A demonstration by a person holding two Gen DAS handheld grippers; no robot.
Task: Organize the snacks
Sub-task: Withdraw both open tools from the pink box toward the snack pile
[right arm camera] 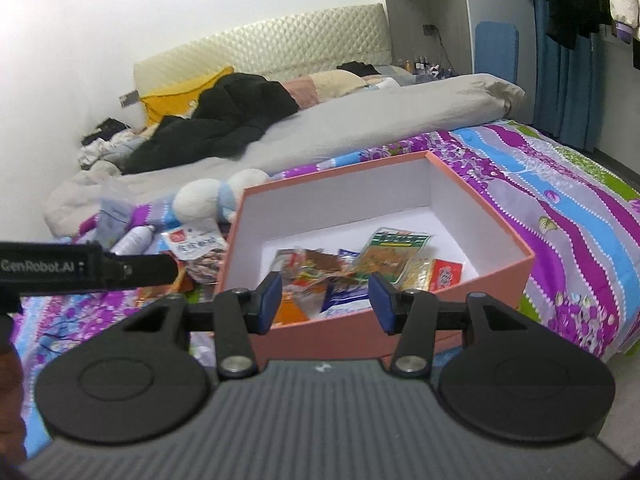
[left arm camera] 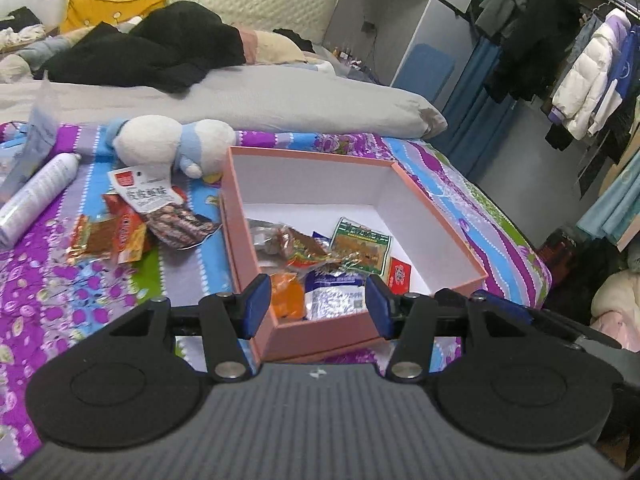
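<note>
A pink box (left arm camera: 436,216) with a white inside sits on the flowered bedspread and holds several snack packets, among them a green one (left arm camera: 362,246), an orange one (left arm camera: 286,296) and a silver one (left arm camera: 334,296). More packets (left arm camera: 132,224) lie loose on the bedspread left of the box. My left gripper (left arm camera: 316,306) is open and empty, above the box's near corner. In the right wrist view the box (right arm camera: 496,216) lies just ahead, and my right gripper (right arm camera: 324,302) is open and empty over its near edge. The left gripper's body (right arm camera: 80,268) shows at the left.
A white plush toy (left arm camera: 168,144) and a white bottle (left arm camera: 36,196) lie left of the box beyond the loose packets. A grey duvet (left arm camera: 240,96) and black clothes (left arm camera: 148,52) cover the bed behind. The bed edge (left arm camera: 520,240) runs on the right, with hanging clothes (left arm camera: 580,72) beyond.
</note>
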